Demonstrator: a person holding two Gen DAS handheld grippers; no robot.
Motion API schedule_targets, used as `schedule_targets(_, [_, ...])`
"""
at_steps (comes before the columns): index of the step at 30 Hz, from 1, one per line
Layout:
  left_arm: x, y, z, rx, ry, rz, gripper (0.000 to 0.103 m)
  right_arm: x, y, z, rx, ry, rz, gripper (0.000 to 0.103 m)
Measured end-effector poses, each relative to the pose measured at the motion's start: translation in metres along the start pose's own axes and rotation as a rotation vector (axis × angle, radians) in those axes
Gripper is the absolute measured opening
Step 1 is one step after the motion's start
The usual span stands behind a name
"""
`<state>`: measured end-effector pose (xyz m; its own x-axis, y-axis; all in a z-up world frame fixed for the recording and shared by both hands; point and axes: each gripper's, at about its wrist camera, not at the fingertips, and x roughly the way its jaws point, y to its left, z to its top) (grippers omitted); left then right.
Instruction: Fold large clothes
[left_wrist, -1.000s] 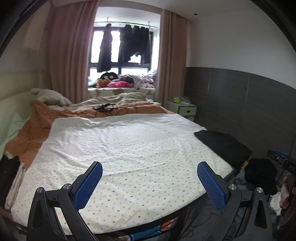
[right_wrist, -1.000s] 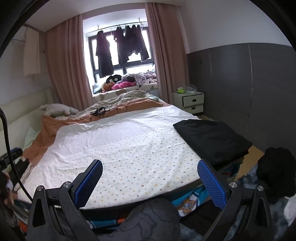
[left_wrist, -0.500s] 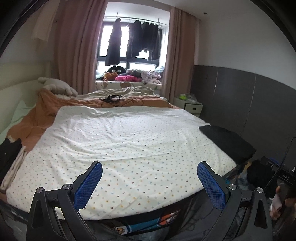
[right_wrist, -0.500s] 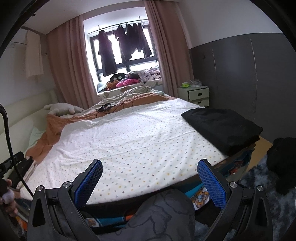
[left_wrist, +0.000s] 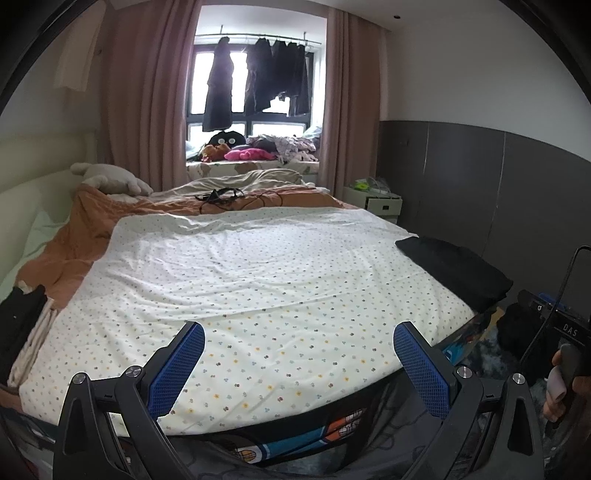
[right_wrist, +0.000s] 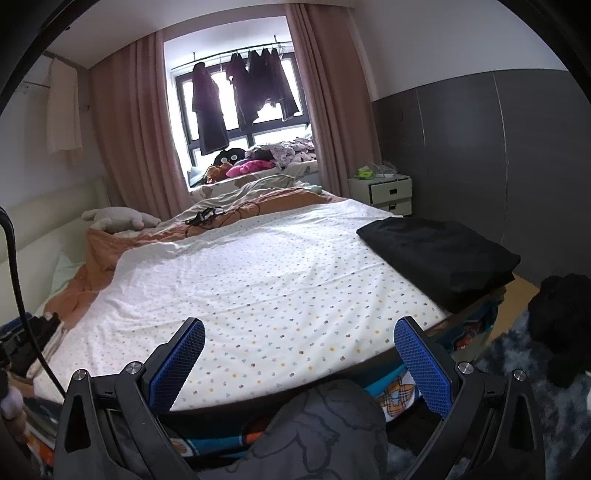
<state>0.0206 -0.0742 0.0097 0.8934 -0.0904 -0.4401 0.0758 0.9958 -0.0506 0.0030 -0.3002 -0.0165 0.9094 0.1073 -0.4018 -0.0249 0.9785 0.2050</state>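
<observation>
A white dotted sheet (left_wrist: 258, 280) (right_wrist: 266, 280) lies spread flat over the bed. A folded black garment (left_wrist: 458, 269) (right_wrist: 439, 254) rests on its right edge. A dark heap of clothes (right_wrist: 561, 328) (left_wrist: 517, 325) lies on the floor at the right. My left gripper (left_wrist: 299, 365) hangs open over the near edge of the bed with nothing between its blue pads. My right gripper (right_wrist: 299, 365) is open too, above the bed's foot, and holds nothing. A grey-clothed knee (right_wrist: 325, 432) shows below it.
An orange blanket (left_wrist: 74, 236), a plush toy (left_wrist: 110, 179) and tangled cables (left_wrist: 221, 195) lie at the far end of the bed. A white nightstand (right_wrist: 388, 192) stands by the grey wall. Folded clothes (left_wrist: 22, 317) sit at the bed's left edge. Dark garments hang in the window (left_wrist: 258, 81).
Both grippers have risen and tilted a little, so the bed sits lower in each view. Their jaws stay open and empty. Nothing on the bed has moved.
</observation>
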Motion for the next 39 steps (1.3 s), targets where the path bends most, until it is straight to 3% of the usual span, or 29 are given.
schedule_targets(39, [-0.012,-0.006,-0.001,0.001,-0.011,0.003,0.103,0.000,0.005,-0.003,-0.019,0.018,0.022,0.103])
